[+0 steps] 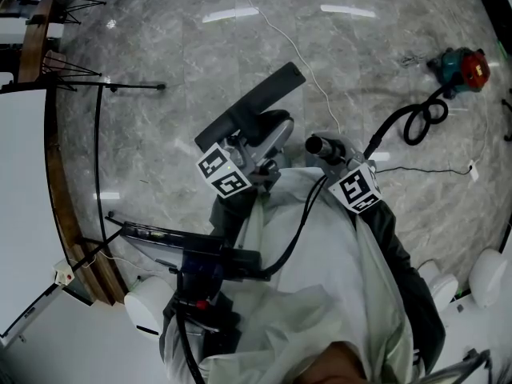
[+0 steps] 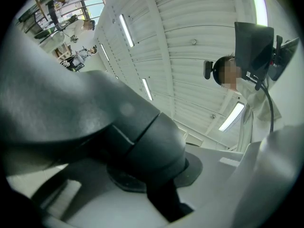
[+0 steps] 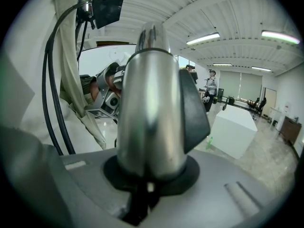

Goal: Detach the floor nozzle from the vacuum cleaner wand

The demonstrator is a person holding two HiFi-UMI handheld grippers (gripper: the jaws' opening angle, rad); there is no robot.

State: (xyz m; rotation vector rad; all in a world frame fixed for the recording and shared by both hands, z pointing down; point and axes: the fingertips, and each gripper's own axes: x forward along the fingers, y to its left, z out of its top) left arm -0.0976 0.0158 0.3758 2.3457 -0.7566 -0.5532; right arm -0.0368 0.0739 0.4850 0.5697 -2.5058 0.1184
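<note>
Standing over the marble floor (image 1: 200, 54), the person holds both tools close to the chest, at the middle of the head view. The left gripper (image 1: 258, 152) is clamped on the dark neck of the floor nozzle (image 1: 252, 106), whose long flat head slants toward the upper middle of the frame. Just right of it, the right gripper (image 1: 336, 160) pinches the silvery wand (image 1: 324, 146). The wand's open end faces the nozzle with a small gap between the two, as far as I can see. A black hose (image 1: 416, 118) loops from beside the right gripper to the teal and red vacuum cleaner (image 1: 464, 68) at upper right.
</note>
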